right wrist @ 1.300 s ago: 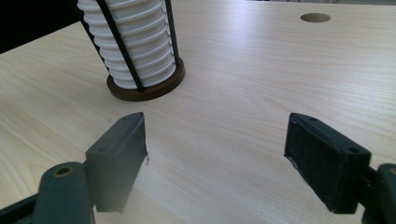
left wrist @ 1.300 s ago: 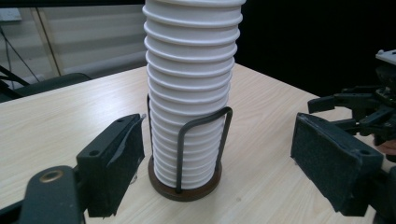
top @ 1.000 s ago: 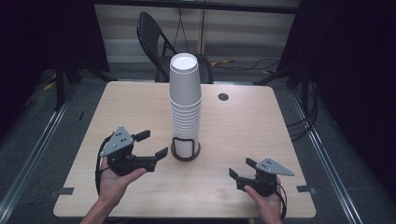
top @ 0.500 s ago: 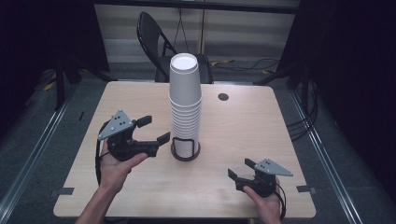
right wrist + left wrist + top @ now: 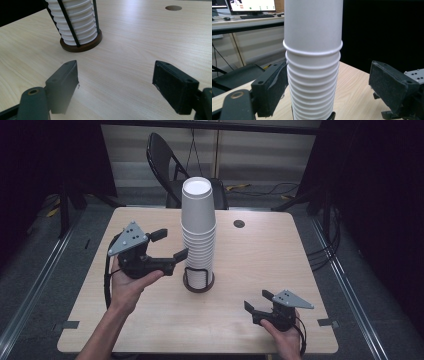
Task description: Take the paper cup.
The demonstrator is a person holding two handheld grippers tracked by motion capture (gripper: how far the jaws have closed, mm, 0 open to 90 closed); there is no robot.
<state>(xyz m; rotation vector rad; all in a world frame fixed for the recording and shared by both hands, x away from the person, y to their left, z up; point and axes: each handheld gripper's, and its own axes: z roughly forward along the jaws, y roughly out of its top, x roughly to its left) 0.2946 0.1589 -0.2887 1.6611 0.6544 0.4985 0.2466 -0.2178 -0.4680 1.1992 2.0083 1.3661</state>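
One tall stack of white cups [image 5: 198, 232] stands in one holder [image 5: 198, 281] mid-counter [image 5: 260, 260]. Two hand-held grippers: the left hand-held gripper [image 5: 170, 245] spread wide around the stack, the right hand-held gripper [image 5: 256, 301] spread wide, near right.

a tall stack of white paper cups [image 5: 198, 225] stands upright, nested mouth-down, near the centre of the wooden table [image 5: 280, 255]. its lower part sits inside a black wire holder [image 5: 198, 279] with a round dark base.

Cup stack [image 5: 313, 60]: running past the left gripper view's top and bottom edges.
Holder [image 5: 80, 46]: being cropped by the right gripper view's top edge.
Chair [image 5: 167, 162]: partly hiding behind the stack.
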